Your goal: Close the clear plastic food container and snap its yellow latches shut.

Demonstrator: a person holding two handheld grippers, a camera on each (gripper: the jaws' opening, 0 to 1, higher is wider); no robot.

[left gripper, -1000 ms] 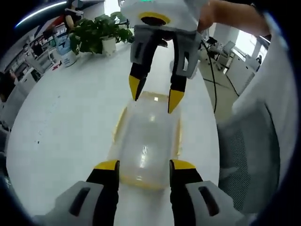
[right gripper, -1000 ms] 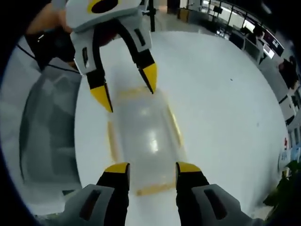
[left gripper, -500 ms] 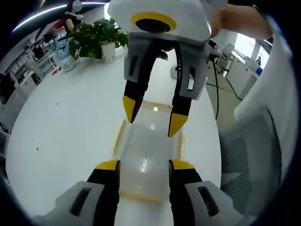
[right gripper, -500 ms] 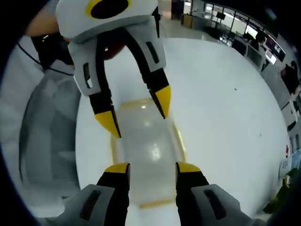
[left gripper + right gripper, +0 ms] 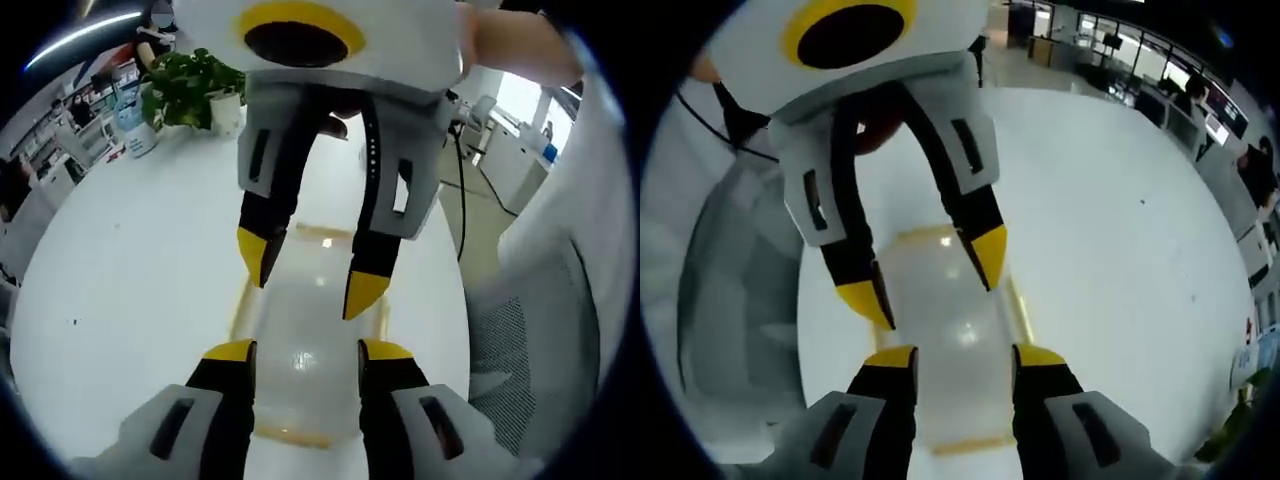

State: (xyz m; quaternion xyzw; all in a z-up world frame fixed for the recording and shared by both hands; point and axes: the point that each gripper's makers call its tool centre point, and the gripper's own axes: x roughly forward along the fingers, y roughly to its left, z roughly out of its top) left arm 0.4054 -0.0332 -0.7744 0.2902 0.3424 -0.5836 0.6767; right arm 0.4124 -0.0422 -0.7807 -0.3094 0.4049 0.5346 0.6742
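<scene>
The clear container [image 5: 305,365] with yellow latches [image 5: 958,444] lies on the white tabletop [image 5: 140,270] between both grippers. The left gripper [image 5: 305,350] and right gripper [image 5: 966,355] face each other above it, fingers parted, gripping nothing.

Surface: we see a broad glossy white table [image 5: 140,290] | On it: clear plastic food container with yellow latches [image 5: 305,340] near one edge | Far end: green potted plant [image 5: 190,85] in a white pot
</scene>
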